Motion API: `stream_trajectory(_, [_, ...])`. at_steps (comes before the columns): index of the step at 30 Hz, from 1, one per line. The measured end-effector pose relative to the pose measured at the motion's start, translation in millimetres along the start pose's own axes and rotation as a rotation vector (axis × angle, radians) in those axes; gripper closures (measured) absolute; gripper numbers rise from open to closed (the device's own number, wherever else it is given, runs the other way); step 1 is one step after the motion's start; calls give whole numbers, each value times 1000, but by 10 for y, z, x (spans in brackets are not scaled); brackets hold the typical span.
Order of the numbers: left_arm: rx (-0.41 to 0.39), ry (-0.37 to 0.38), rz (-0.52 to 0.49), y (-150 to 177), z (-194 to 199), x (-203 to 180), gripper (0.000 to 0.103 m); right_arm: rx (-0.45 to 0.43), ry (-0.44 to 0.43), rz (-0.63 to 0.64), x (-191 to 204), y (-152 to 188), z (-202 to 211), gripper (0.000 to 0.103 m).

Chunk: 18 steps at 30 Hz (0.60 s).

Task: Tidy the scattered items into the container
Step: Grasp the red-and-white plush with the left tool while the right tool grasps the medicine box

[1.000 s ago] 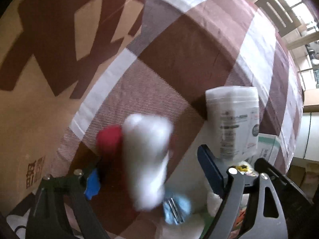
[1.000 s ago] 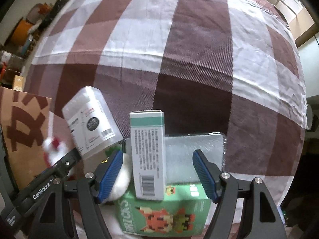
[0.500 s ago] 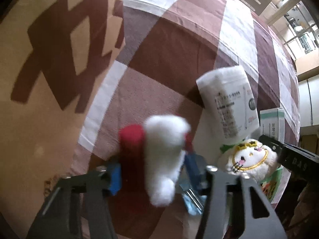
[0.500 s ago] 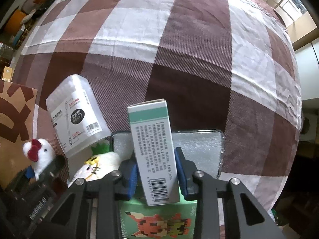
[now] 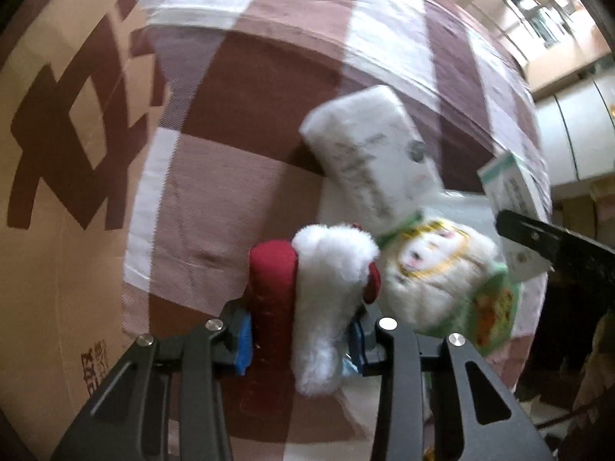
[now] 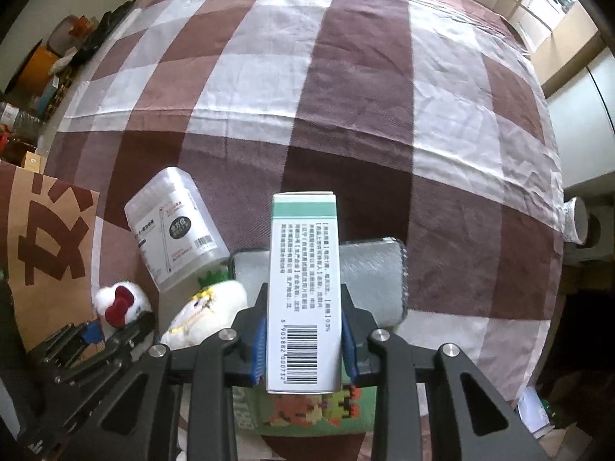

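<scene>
My left gripper (image 5: pixel 300 336) is shut on a white plush toy with a red bow (image 5: pixel 326 288), held just above the checked cloth; it also shows in the right wrist view (image 6: pixel 119 301). My right gripper (image 6: pixel 303 345) is shut on a white and green carton with a barcode (image 6: pixel 301 288), lifted upright. The brown cardboard container (image 5: pixel 57 153) lies to the left, and shows in the right wrist view (image 6: pixel 46 242). A white plush with a green leaf top (image 6: pixel 209 307) and a clear cotton-swab tub (image 6: pixel 173 226) lie between the grippers.
A bubble-wrap pouch (image 6: pixel 373 280) and a green pixel-art box (image 6: pixel 307 407) lie under the right gripper. The brown and white checked cloth (image 6: pixel 346 115) stretches far ahead. Clutter stands at the far left edge (image 6: pixel 46 69).
Both grippers have closed: the left on the red-bow plush, the right on the carton, which has risen off the pouch. The left gripper has swung right, towards the other plush.
</scene>
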<state>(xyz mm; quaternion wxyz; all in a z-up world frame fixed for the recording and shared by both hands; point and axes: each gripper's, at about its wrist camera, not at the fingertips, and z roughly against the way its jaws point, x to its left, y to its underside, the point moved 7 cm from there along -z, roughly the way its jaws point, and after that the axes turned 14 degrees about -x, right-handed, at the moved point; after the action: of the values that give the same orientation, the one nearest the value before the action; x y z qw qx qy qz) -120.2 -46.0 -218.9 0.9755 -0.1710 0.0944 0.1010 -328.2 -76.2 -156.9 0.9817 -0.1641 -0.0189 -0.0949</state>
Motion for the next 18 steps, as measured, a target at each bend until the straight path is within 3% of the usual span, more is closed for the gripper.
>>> stream_trajectory(7, [-32,43,-103,-173,210,-324,64,32,-28,-66,-165,183,233,72])
stream_trajectory(18, [-46,88,-220,-175,700,-404,64,16,-43,-114,-4,392,656,72])
